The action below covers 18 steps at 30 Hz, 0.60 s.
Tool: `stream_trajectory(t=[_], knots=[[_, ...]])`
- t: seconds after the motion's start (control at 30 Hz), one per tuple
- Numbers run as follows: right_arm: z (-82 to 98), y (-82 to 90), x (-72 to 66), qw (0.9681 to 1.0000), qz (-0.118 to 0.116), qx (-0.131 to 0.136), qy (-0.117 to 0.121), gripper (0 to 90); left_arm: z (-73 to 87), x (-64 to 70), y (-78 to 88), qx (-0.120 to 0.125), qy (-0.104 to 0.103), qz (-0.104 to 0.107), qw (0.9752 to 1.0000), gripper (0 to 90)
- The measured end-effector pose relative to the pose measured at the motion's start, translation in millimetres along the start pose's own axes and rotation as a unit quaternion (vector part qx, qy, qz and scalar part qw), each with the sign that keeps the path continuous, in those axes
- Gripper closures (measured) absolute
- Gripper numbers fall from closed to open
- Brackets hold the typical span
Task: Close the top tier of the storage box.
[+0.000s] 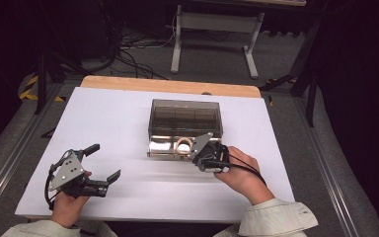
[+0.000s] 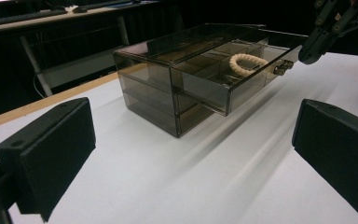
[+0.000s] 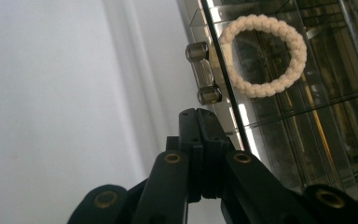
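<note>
Worktop [image 1: 103, 128]: white board on a wooden base, centre of the high view; dark floor with cables and a white stand at the top of the frame. Smoked clear drawer box [image 1: 185, 118]: centre of the worktop, its top drawer [image 2: 223, 77] pulled out toward the bottom of the frame; the drawer's front wall and two-stud handle [image 3: 204, 72] stand between the jaws and the contents. Cream rope ring [image 3: 265, 56]: lies flat in the open drawer, upper right of the right gripper view, just behind the handle. Right gripper [image 3: 199, 121]: jaws pressed together, holding nothing, tips just below the handle and near it, apart from the ring. Left gripper [image 1: 102, 163]: lower left of the high view, jaws spread wide, empty, well apart from the box.
</note>
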State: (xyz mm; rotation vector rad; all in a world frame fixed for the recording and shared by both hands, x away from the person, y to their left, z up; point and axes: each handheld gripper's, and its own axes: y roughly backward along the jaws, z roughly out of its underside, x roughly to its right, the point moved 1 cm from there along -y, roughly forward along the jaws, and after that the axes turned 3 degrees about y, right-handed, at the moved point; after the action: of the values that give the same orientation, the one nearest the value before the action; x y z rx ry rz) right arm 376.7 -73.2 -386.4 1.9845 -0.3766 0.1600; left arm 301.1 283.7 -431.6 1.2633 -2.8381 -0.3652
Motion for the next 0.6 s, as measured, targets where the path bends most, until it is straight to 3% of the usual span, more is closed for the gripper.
stream_trajectory(t=[0.03,0.13,0.5,0.6], knots=[[0.7,-1.0,0.3,1.0,0.0,-0.003,0.001,90.0,0.4,1.2,-0.4,0.0,0.007,0.004,1.0,0.4],[2.5,-4.1,1.3,1.0,-0.001,-0.008,-0.001,90.0,-0.2,0.0,0.1,-0.001,-0.002,-0.001,1.0,0.4],[4.3,-10.9,2.7,0.9998,0.006,-0.019,-0.005,90.0,0.3,1.2,-0.3,0.0,0.006,0.003,1.0,0.4],[3.9,-12.0,3.3,0.9997,0.011,-0.021,-0.005,90.0,-0.1,0.3,-0.1,0.0,0.0,0.0,1.0,0.4]])
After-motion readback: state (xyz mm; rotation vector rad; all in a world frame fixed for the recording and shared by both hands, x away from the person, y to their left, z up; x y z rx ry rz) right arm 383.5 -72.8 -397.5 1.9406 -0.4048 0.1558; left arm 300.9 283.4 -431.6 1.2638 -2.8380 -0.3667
